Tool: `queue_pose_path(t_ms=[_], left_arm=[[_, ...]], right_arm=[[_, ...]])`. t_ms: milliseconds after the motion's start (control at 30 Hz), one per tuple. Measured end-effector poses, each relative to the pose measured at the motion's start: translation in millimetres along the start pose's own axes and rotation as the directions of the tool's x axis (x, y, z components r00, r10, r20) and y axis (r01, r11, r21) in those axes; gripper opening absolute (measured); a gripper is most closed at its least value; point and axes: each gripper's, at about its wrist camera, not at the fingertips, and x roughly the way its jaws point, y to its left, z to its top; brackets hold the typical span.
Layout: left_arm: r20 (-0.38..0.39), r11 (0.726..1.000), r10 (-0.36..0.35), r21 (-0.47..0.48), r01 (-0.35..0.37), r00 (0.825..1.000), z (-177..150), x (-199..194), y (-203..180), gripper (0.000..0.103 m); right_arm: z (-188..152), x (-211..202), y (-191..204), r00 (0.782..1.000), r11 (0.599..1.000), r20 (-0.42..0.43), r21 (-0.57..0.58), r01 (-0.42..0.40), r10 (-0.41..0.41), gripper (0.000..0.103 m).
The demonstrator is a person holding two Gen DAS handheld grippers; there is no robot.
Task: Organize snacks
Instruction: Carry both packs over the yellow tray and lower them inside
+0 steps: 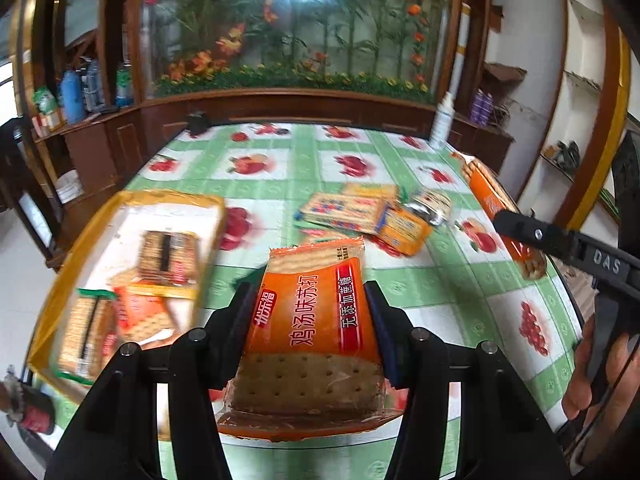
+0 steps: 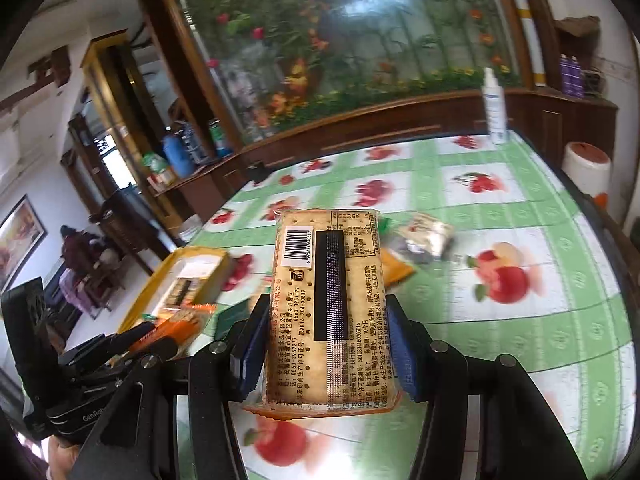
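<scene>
Your left gripper is pinching an orange cracker packet between its blue pads; the packet lies printed side up, and its clear lower part shows the crackers. It is held above the table, not touching it. Your right gripper is pinching a second cracker packet, turned with the back side up, so you see the barcode and a black stripe. This one is also lifted off the table.

To the left of your left gripper is a yellow box with low walls. Inside it lie several cracker packets, some with the back side up and one orange; they are blurred, so I cannot count them exactly. In the right wrist view the same box is at the left, near the table edge.

Beyond both grippers, near the middle of the table, a small pile of snacks remains: flat yellow and orange packets overlapping each other, and a silver packet just beside them.

The table wears a green checked cloth with fruit pictures. At its far right corner stands a white spray bottle, upright.
</scene>
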Motion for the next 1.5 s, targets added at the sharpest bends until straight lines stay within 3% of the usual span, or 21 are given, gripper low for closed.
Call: queue_pose_path(t_ms=[367, 667, 900, 1500], left_arm=[[0.02, 0.977, 0.168, -0.136, -0.164, 0.986, -7, -10, 77, 0.053], [0.005, 0.951, 0.239, -0.205, -0.233, 0.971, -18, -12, 117, 0.053], [-0.006, 0.931, 0.271, -0.25, -0.264, 0.962, -22, -15, 146, 0.053], [-0.045, 0.919, 0.293, -0.263, -0.294, 0.955, -17, 11, 169, 0.053]], right_arm=[[-3, 33, 79, 0.986, 0.981, -0.044, -0.103, -0.163, 0.159, 0.055], [-13, 69, 136, 0.958, 0.948, -0.104, -0.15, -0.282, 0.268, 0.055], [-20, 100, 174, 0.941, 0.927, -0.157, -0.185, -0.326, 0.299, 0.055], [-9, 171, 213, 0.926, 0.92, -0.211, -0.171, -0.352, 0.314, 0.055]])
